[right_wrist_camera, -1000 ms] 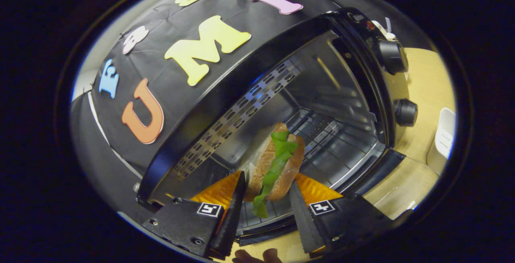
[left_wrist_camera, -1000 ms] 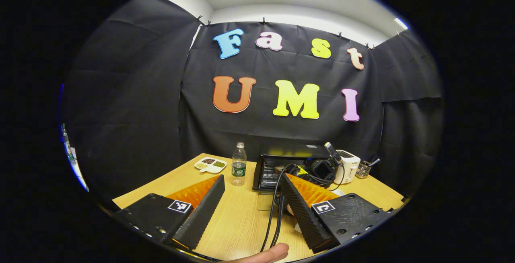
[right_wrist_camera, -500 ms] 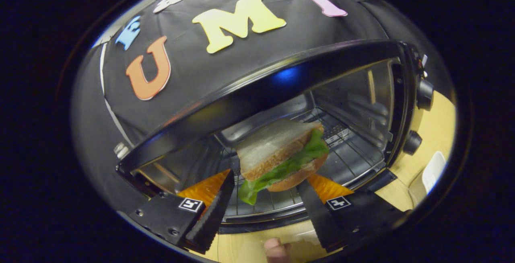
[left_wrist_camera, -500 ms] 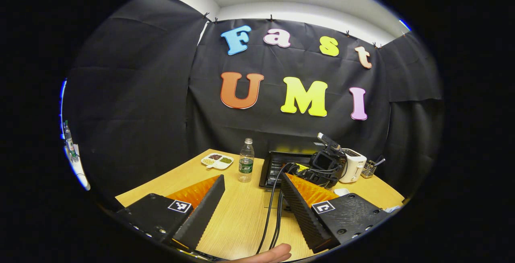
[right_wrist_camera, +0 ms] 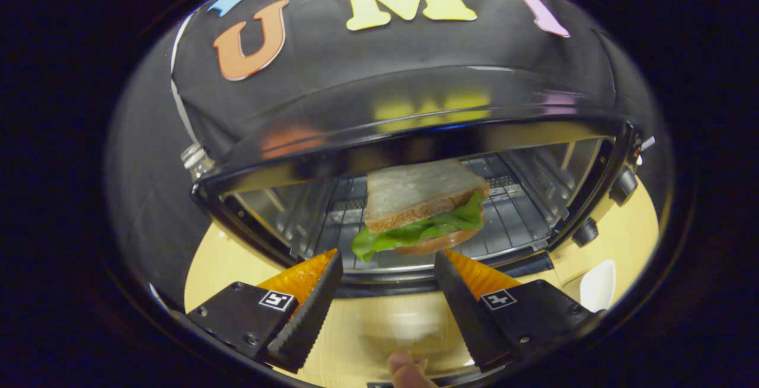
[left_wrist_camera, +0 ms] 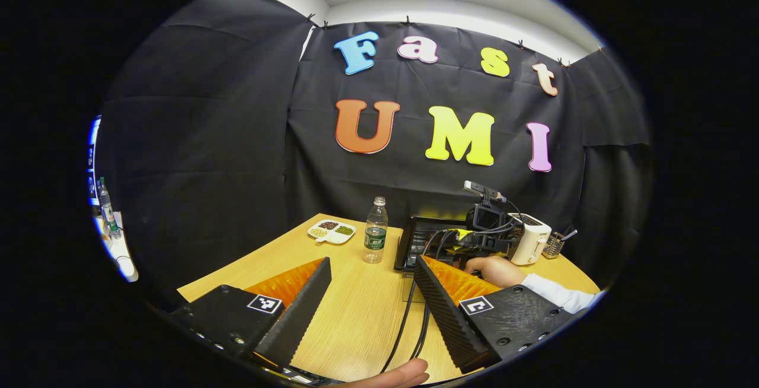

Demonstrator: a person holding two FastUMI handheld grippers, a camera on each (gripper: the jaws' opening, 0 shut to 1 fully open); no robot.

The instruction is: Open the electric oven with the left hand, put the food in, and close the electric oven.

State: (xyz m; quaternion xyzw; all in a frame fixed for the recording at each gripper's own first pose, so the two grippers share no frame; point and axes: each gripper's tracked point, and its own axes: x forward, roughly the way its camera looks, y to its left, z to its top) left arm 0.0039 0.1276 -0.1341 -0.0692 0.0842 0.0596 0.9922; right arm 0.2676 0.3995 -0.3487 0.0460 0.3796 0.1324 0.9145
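**Sandwich on oven rack, both grippers spread**

Inside the electric oven, the sandwich is lying on the wire rack, apart from the right gripper, whose fingers are gaping wide just near of the opening. Left gripper is hovering spread and empty over the table, near the water bottle.
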